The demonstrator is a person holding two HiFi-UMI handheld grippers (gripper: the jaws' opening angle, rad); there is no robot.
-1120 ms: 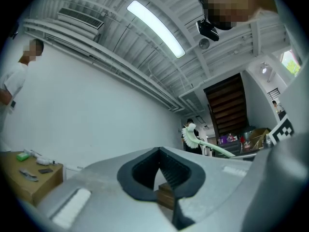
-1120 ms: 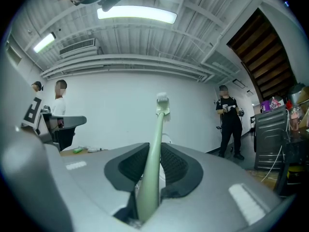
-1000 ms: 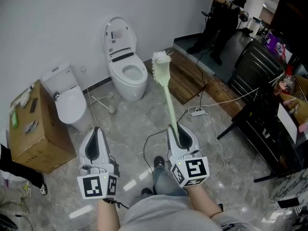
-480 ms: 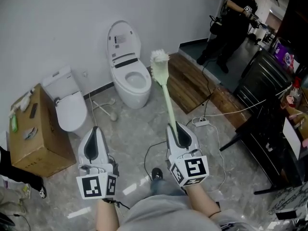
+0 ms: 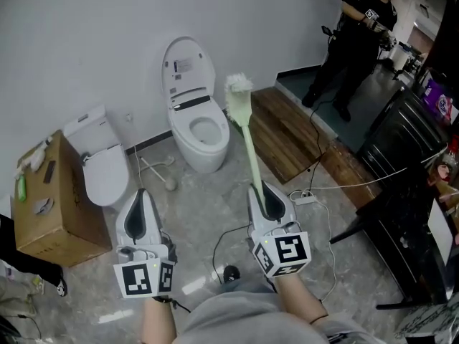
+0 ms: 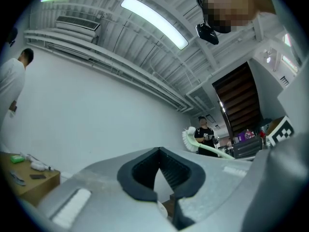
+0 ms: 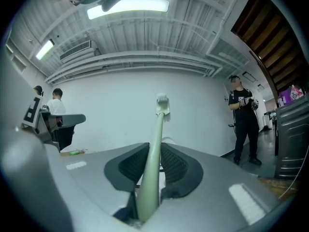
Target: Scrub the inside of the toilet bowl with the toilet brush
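A white toilet (image 5: 195,124) with its lid up stands against the wall, its bowl (image 5: 207,129) open to view. My right gripper (image 5: 261,192) is shut on the pale green handle of the toilet brush (image 5: 247,145). The handle slants up and away, and the white bristle head (image 5: 239,84) hangs in the air just right of the bowl. In the right gripper view the brush (image 7: 155,139) runs out between the pads of that gripper (image 7: 152,164). My left gripper (image 5: 140,196) is level with it on the left, shut and empty. The left gripper (image 6: 158,172) looks toward the brush (image 6: 193,140).
A second toilet (image 5: 105,165) with its lid down stands left, beside a cardboard box (image 5: 44,199). A plunger (image 5: 155,167) lies on the floor between the toilets. A wooden platform (image 5: 287,131), cables with a power strip (image 5: 304,196), a black cabinet (image 5: 412,149) and a person (image 5: 357,38) are at right.
The toilet has shifted right and lower in the head view as the person holding the grippers steps toward it. Both grippers and the brush keep their pose in the view.
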